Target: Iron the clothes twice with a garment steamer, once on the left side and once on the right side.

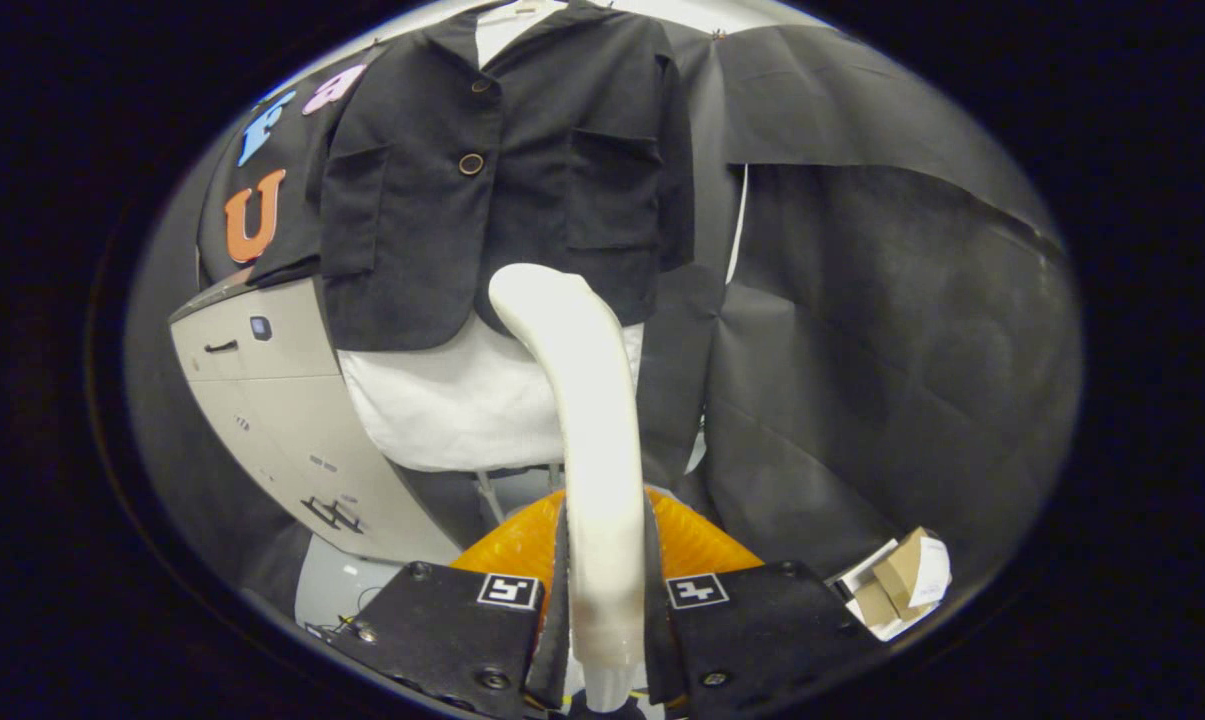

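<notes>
A black jacket [502, 170] hangs over a white garment [452, 400] on the booth wall ahead of me. Both fingers of my gripper [605, 590] press on the handle of a white garment steamer [587, 400]. The steamer stands upright between the fingers and curves left at its head. That head lies at the jacket's lower hem, near the middle of the front. I cannot tell whether it touches the cloth.
A beige cabinet [272, 420] with a drawer handle stands left of the clothes. An orange object [522, 545] sits just beyond the fingers. Small cardboard boxes [897, 585] lie low to the right. Black cloth [882, 350] covers the wall on the right.
</notes>
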